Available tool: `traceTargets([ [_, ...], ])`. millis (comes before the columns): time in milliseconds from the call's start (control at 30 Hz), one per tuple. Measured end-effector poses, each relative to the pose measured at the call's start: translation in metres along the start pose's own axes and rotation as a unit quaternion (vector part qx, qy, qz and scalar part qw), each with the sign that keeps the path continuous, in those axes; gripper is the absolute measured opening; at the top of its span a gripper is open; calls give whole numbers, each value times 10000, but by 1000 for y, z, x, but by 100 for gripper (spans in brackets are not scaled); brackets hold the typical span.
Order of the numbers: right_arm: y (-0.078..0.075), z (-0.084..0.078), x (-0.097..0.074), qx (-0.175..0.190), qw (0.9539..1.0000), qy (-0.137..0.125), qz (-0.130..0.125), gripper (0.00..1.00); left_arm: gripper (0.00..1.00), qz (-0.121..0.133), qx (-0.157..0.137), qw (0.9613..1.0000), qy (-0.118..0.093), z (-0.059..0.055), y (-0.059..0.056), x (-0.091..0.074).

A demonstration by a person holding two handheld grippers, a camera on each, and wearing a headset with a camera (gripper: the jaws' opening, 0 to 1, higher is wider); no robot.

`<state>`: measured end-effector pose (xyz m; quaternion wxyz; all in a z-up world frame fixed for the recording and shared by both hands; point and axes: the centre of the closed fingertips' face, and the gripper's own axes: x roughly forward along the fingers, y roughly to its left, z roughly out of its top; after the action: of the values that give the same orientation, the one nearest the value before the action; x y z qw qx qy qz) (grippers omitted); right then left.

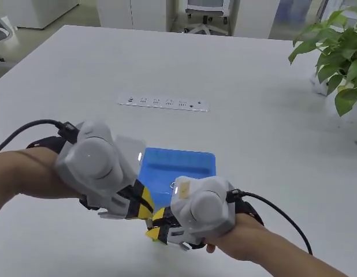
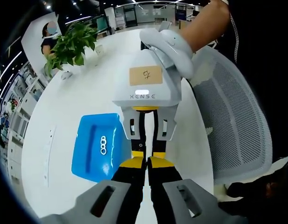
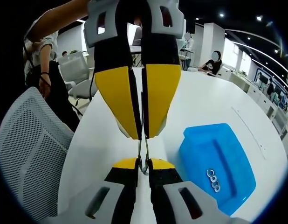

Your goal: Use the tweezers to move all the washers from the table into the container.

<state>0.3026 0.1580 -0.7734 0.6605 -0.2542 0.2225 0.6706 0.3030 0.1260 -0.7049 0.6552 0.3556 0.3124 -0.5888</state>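
- Tweezers (image 3: 143, 151): right gripper view shows thin metal legs clamped by left gripper (image 3: 143, 133) and right gripper (image 3: 143, 167), jaws closed tip to tip.
- Washers (image 3: 213, 179) lie inside blue container (image 3: 228, 140).
- Head view: forearms converge before container.

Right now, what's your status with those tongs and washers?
Left tongs, right tongs both shut on tweezers, tip to tip. Three washers in blue container. Power strip lies beyond, clear of work.

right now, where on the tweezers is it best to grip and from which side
Across the two flat arms, mid-length, coming end-on along their line. The tweezers run as a thin strip straight between the left claw and the right claw, both shut on them; squeezing the flat sides should close the tips without twisting.
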Motion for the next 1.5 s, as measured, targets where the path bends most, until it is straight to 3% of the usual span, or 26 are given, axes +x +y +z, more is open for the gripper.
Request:
traceTargets([
  [933, -18, 19, -27, -182, 9996, 32, -236, 10, 6, 105, 204, 9997, -65, 24, 16, -21],
  [1500, -46, 23, -43, -102, 9992, 33, -391, 10, 6, 174, 296, 9993, -167, 37, 42, -27],
])
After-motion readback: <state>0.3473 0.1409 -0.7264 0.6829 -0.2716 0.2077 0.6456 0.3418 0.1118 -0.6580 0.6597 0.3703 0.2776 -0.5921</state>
